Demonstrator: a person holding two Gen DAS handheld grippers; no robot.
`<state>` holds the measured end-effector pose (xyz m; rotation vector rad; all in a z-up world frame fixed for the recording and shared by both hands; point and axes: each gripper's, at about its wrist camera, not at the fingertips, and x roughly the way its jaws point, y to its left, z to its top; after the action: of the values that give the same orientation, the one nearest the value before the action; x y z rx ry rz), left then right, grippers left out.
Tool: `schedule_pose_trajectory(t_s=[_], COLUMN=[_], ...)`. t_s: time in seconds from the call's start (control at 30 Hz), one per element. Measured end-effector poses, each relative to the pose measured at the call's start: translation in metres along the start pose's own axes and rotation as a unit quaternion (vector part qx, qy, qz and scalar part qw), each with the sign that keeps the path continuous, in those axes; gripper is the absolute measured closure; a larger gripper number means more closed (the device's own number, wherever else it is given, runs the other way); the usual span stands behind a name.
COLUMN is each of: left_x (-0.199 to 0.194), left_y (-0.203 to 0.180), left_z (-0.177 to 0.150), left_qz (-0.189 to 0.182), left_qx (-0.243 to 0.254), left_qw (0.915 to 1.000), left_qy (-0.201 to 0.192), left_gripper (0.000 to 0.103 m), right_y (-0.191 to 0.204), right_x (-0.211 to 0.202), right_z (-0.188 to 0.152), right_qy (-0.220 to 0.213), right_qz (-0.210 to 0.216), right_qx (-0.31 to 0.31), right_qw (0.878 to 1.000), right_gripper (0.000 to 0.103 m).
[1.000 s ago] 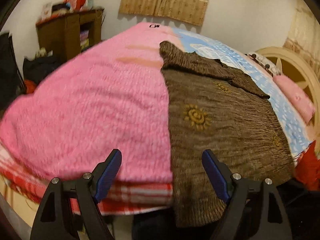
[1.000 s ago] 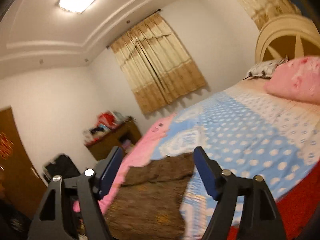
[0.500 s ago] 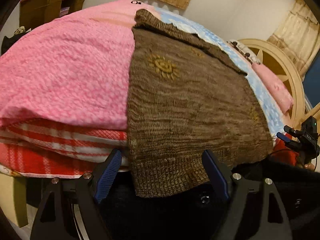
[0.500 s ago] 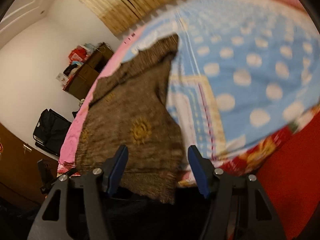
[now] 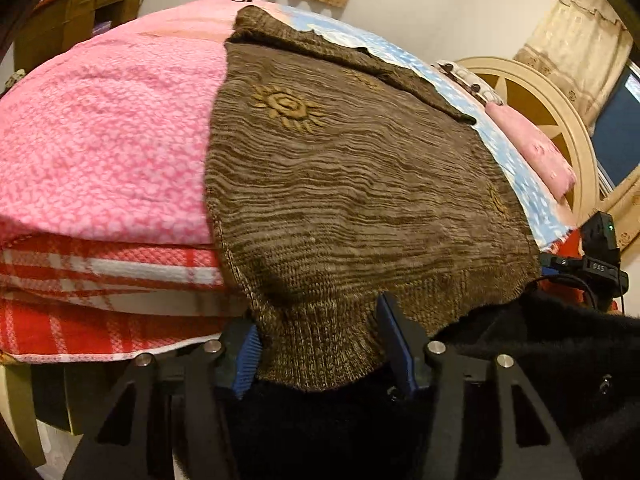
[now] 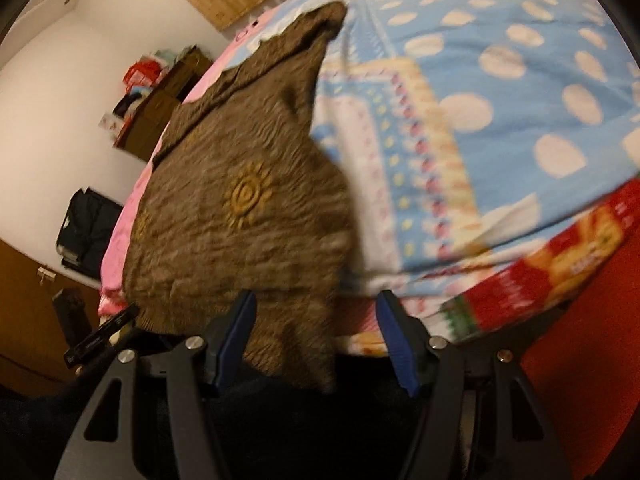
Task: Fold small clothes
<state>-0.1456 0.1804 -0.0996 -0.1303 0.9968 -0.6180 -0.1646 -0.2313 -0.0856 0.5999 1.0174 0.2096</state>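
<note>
Left wrist view: brown knit sweater [image 5: 352,184] spread flat on bed, filling centre and right of frame, hem hanging over near bed edge at lower centre.
Sweater detail: yellow sun motif [image 5: 286,106] at upper centre; sleeve folded across the top toward upper right.
Left gripper [image 5: 320,354]: lower centre, jaws closing, blue pads either side of the hanging hem; left pad right at the knit edge, right pad pressing into it; hem between them, firm pinch not yet clear.
Bedding left: pink fuzzy blanket [image 5: 104,144] at left of frame, sweater overlapping its right edge; red-and-white plaid blanket [image 5: 100,276] stacked beneath at lower left.
Bedding right: blue dotted sheet [image 5: 516,172] along right edge of sweater; pink pillow [image 5: 532,148] by cream headboard [image 5: 560,120] at right.
Person: black sleeve [image 5: 560,360] at lower right.
Right wrist view: blurred; same sweater [image 6: 240,200] at centre left, sun motif [image 6: 246,196] mid frame, lower corner hanging over bed edge.
Right gripper [image 6: 320,340]: lower centre, jaws closing; sweater corner between them near the left pad, right pad apart from cloth with a clear gap; not gripping.
Right side: blue dotted sheet [image 6: 500,92] filling upper right; red patterned cover [image 6: 560,272] at lower right.
Background: brown cabinet [image 6: 160,100] at upper left against white wall; other gripper [image 6: 100,336] at lower left edge.
</note>
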Motion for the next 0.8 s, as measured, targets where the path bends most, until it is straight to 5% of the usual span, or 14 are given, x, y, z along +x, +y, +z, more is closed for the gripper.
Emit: schedule_pose_trajectory(t_s=[0.07,0.17,0.23,0.43,0.63,0.8], left_x=[0.0,0.004,0.004,-0.023,-0.053,-0.064], left_y=[-0.002,-0.001,-0.004,-0.019,-0.025,-0.025], left_z=[0.001,0.001,0.001,0.016,0.041,0.047], left_qz=[0.002,-0.012,-0.023,-0.066,-0.089,-0.089], left_qx=[0.005,-0.002,0.002,0.023,0.012,0.016], left_qw=[1.0,0.9999,0.9997,0.997,0.9921,0.9902], left_qy=[0.0,0.008,0.01,-0.031,-0.088,-0.107], left_gripper=[0.049,0.069,0.081,0.089,0.089,0.089], right_y=[0.004,0.005,-0.001,0.005,0.032,0.028], right_x=[0.006,0.017,0.023,0.01,-0.041,-0.06], right_z=[-0.004,-0.005,-0.007,-0.004,0.017,0.032], right_qy=[0.017,0.025,0.039,0.037,-0.035,-0.08], right_qz=[0.005,-0.009,0.003,0.087,0.189,0.196], right_qx=[-0.012,-0.015,0.002,0.019,0.006,0.017], right_qw=[1.0,1.0,0.999,0.995,0.981,0.977], right_gripper=[0.049,0.066,0.09,0.094,0.094,0.094])
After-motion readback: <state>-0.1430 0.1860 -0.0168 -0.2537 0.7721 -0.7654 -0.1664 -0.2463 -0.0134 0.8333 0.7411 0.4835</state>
